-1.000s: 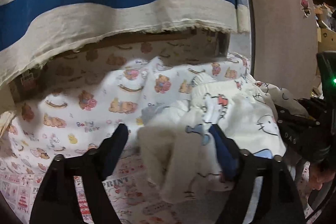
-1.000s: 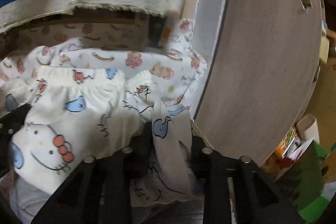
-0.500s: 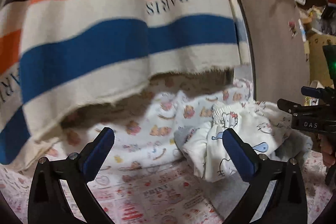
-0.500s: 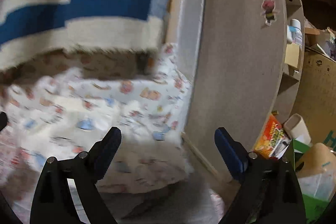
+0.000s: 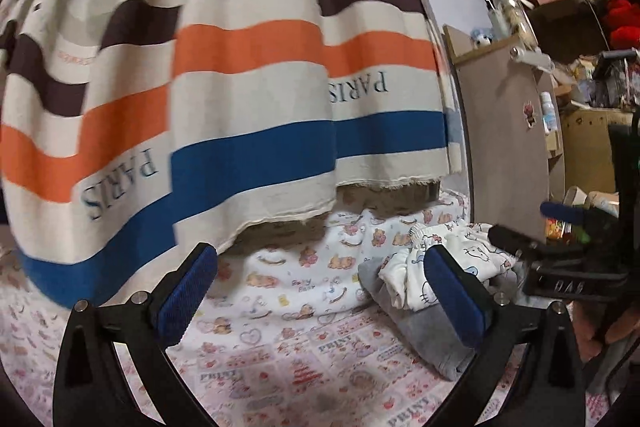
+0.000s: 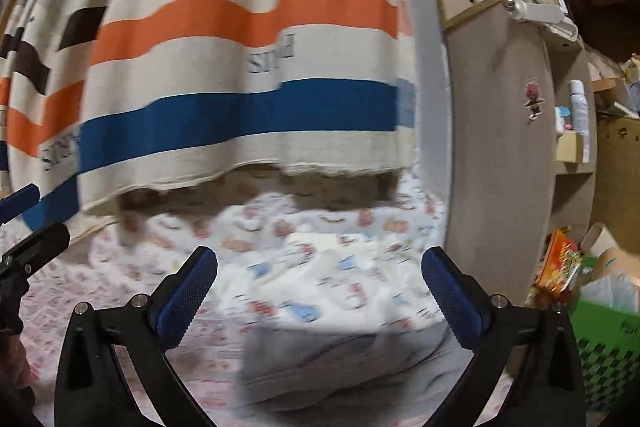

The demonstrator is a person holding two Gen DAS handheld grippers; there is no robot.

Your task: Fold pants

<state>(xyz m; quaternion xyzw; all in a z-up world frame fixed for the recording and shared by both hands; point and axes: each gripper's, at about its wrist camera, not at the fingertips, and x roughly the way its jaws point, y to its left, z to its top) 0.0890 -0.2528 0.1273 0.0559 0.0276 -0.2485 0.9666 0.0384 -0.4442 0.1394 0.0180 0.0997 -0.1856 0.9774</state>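
The white cartoon-print pants (image 5: 464, 259) lie folded on top of a grey folded garment (image 5: 424, 331) at the right of the printed bed sheet. In the right wrist view the pants (image 6: 340, 279) are blurred, lying just ahead of the fingers on the grey garment (image 6: 340, 367). My left gripper (image 5: 320, 295) is open and empty, pulled back from the pile. My right gripper (image 6: 320, 295) is open and empty above the pile; it also shows in the left wrist view (image 5: 560, 251).
A striped curtain (image 5: 240, 87) with "PARIS" lettering hangs behind the bed. A baby-print blanket (image 5: 312, 267) lies under it. A brown wooden shelf panel (image 6: 500, 147) stands at the right, with a green basket (image 6: 600, 347) and snack bags beside it.
Both grippers have let go of the pants and opened wide, then drawn back and up from the pile. The pants stay folded on the grey garment.
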